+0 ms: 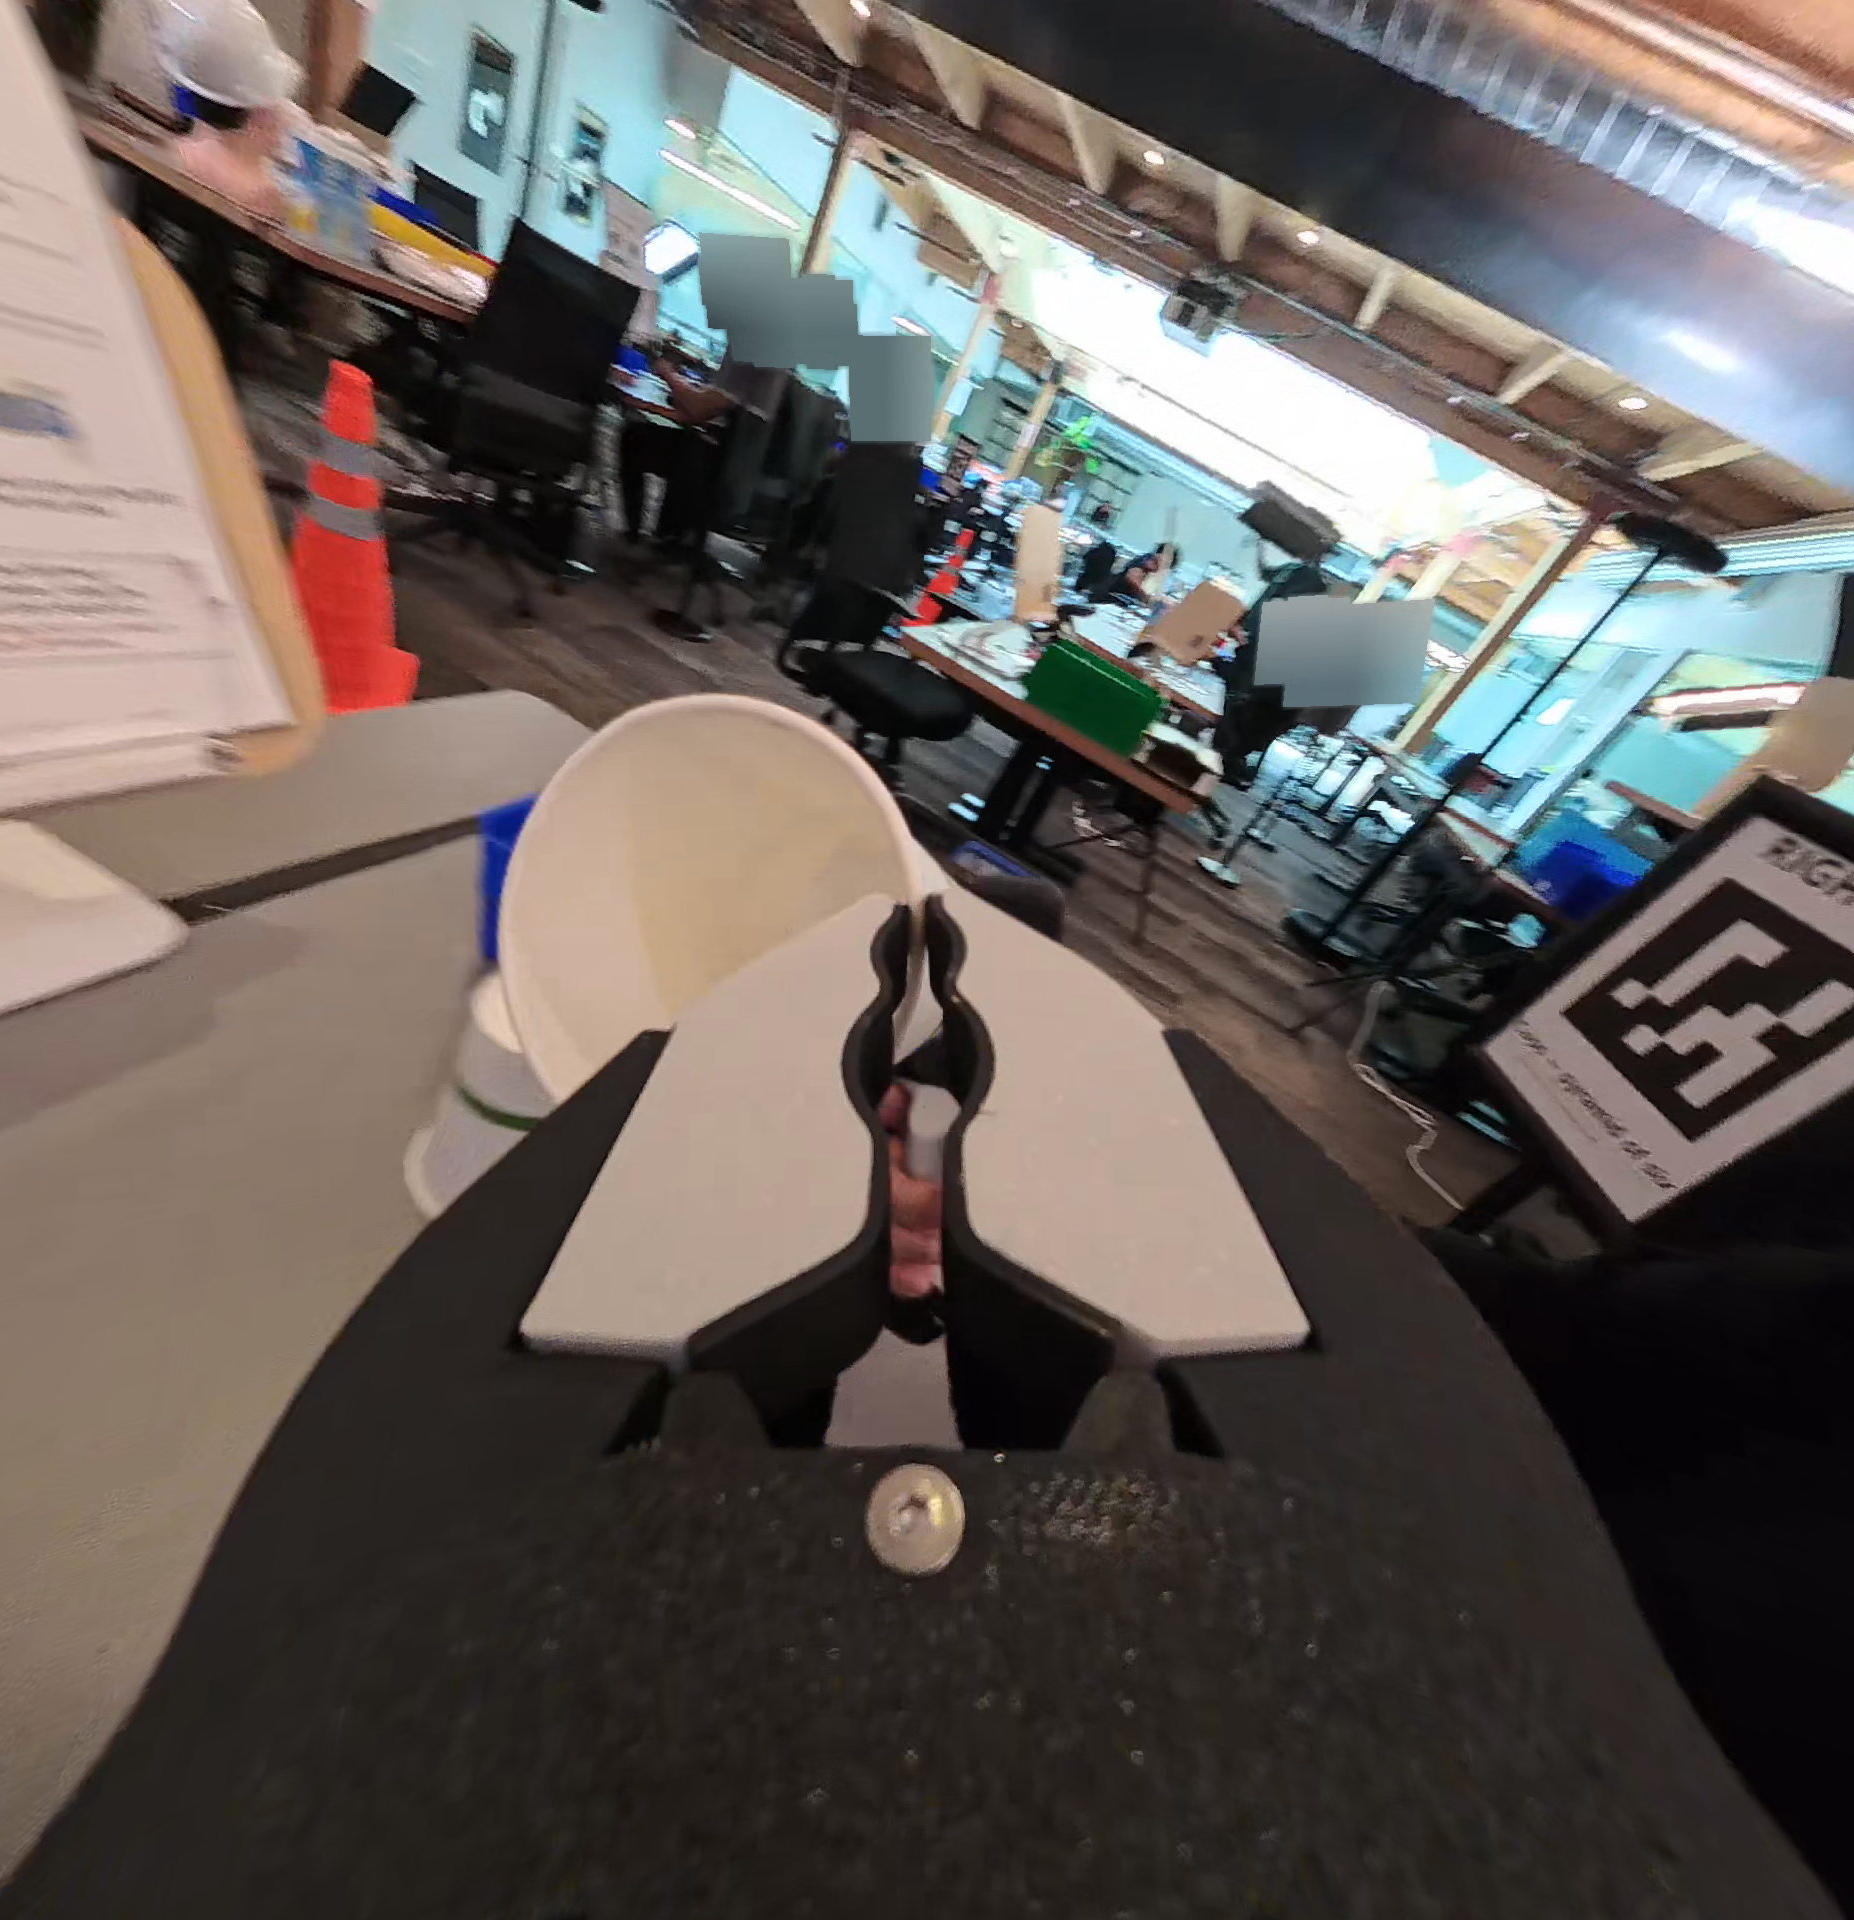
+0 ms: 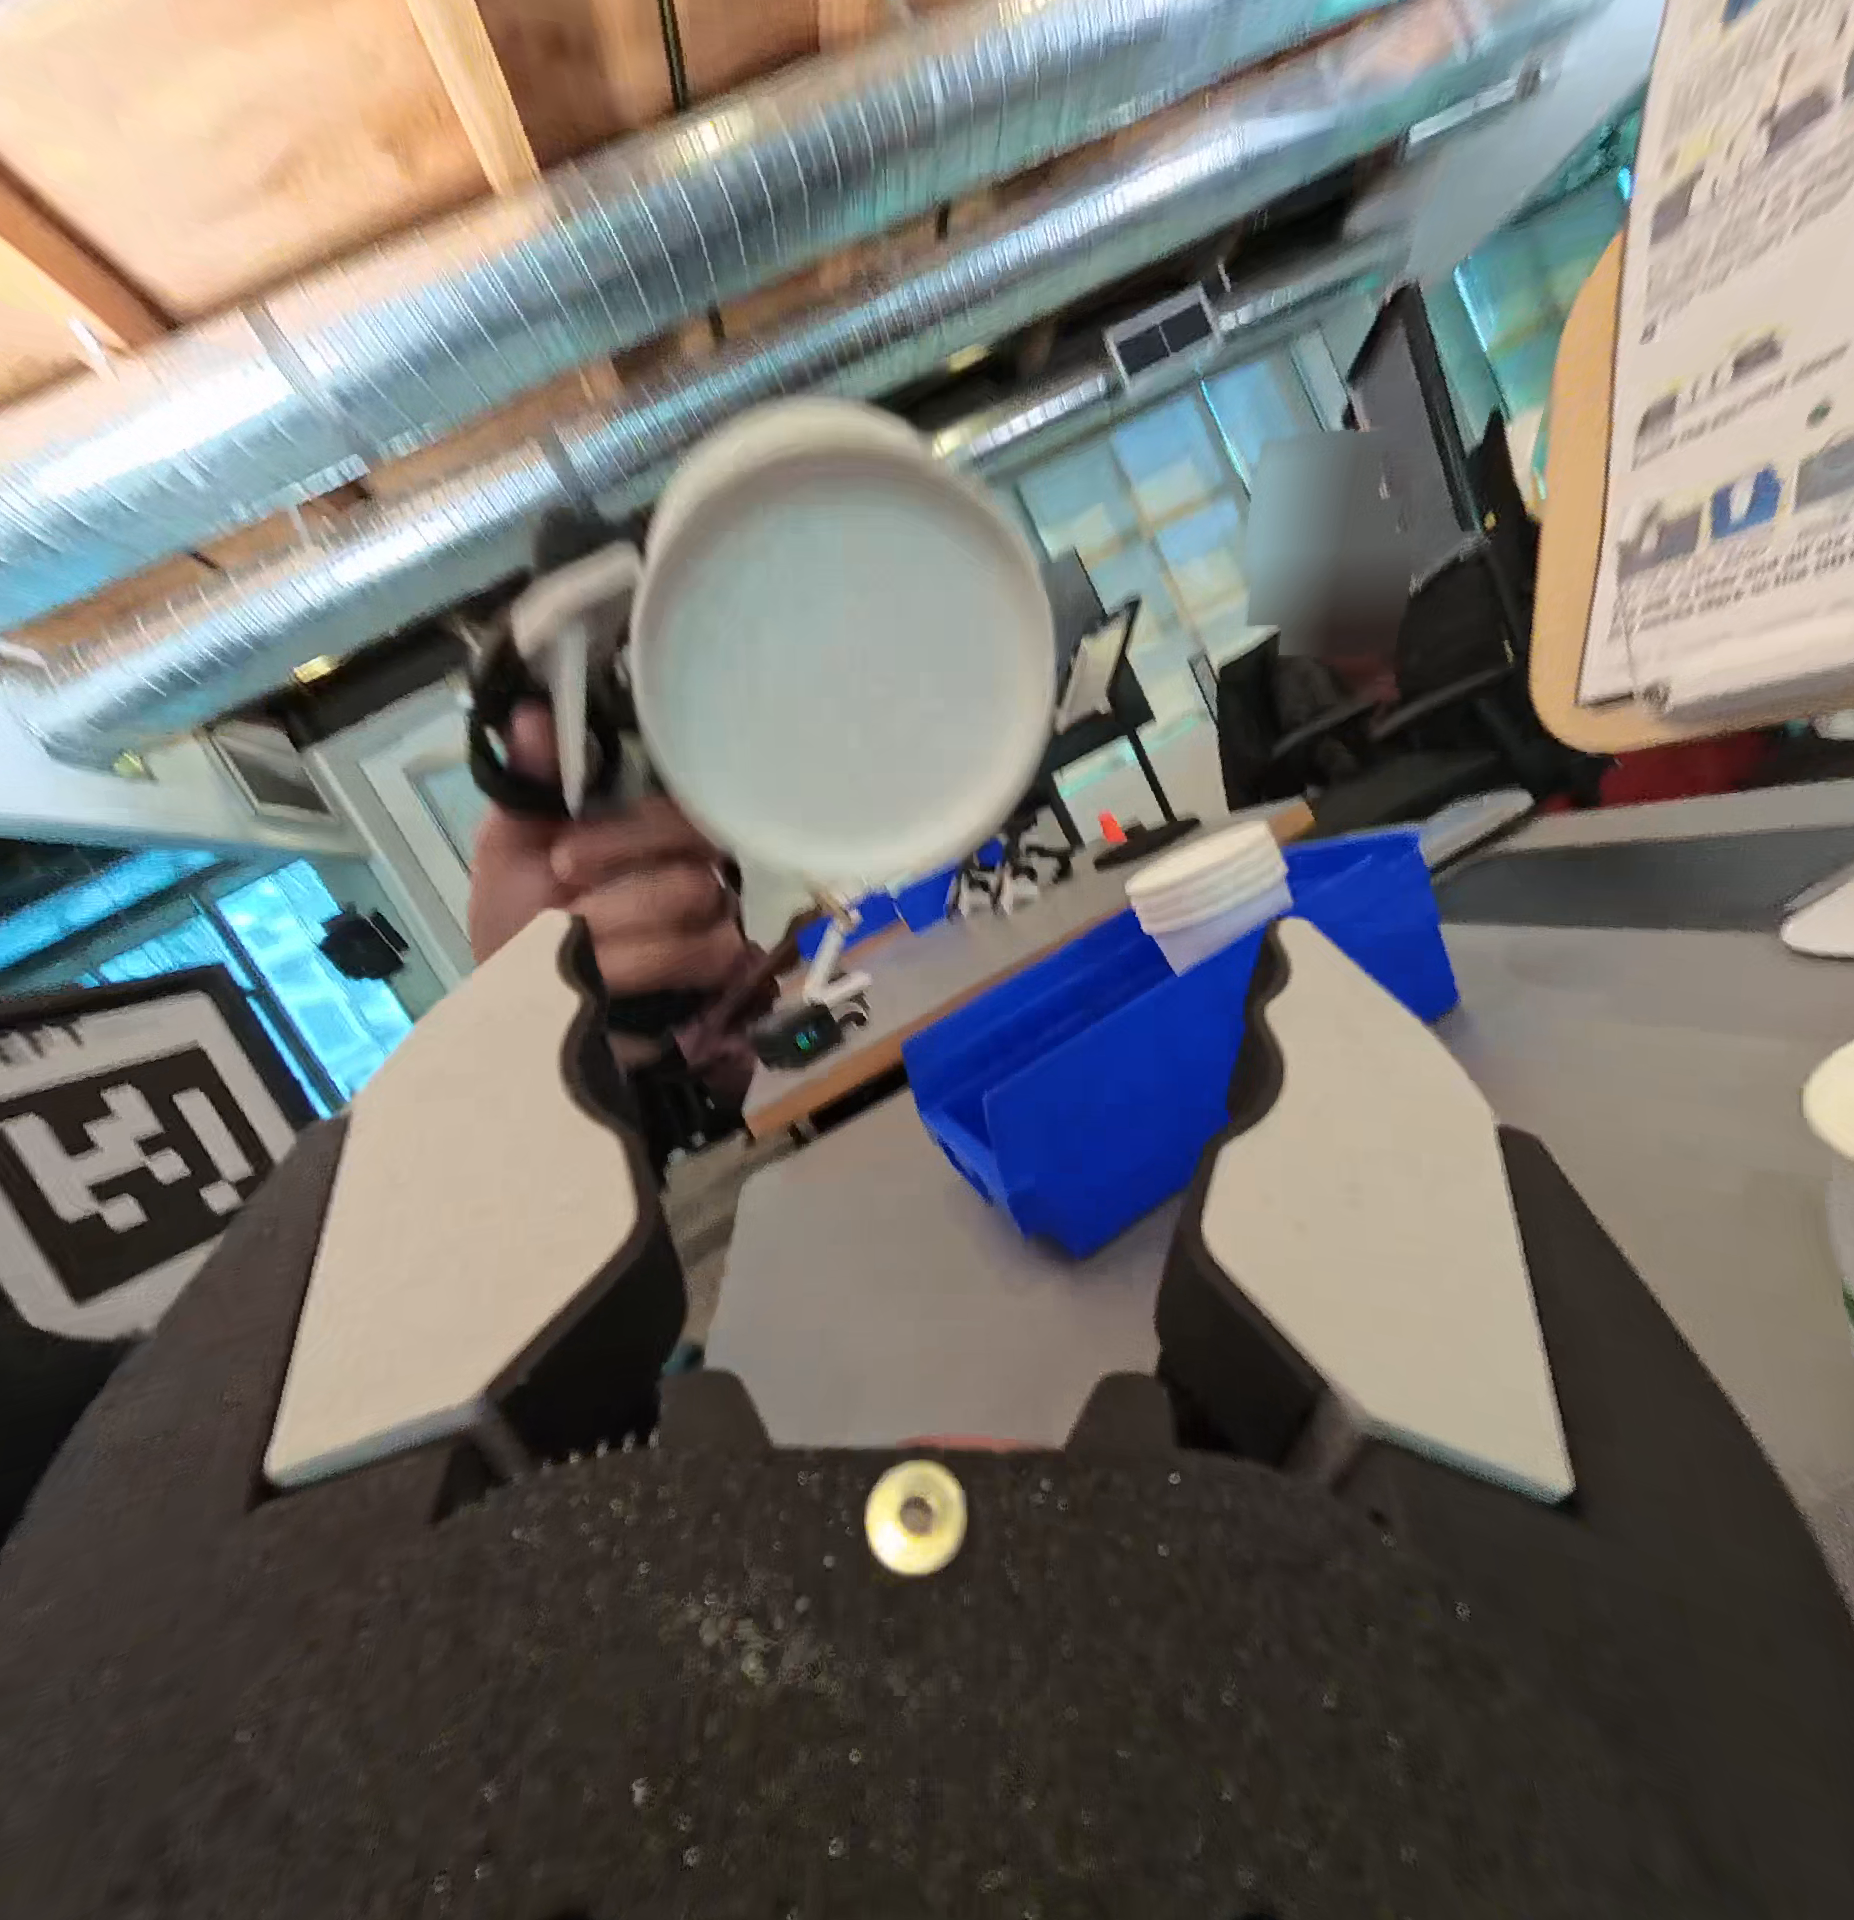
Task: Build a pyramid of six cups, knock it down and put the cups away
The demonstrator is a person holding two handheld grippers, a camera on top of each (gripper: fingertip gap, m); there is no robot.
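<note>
One white cup (image 1: 694, 883) pinched by left gripper (image 1: 918, 935), right gripper (image 2: 923, 997) spread empty

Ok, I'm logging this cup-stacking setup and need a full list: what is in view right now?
held cup: one, white, tilted, rim pinched in the left gripper, off the table
stacked cups: one nested stack, white, upside down behind the blue bin; number unclear
green-banded cup: one, white, upright at right table edge
blue bin: one, on the grey table
instruction board: one, white sheet on a wooden back, standing on the table
traffic cone: one near, orange, on the floor
left gripper: shut on the cup rim
right gripper: open, empty
</note>
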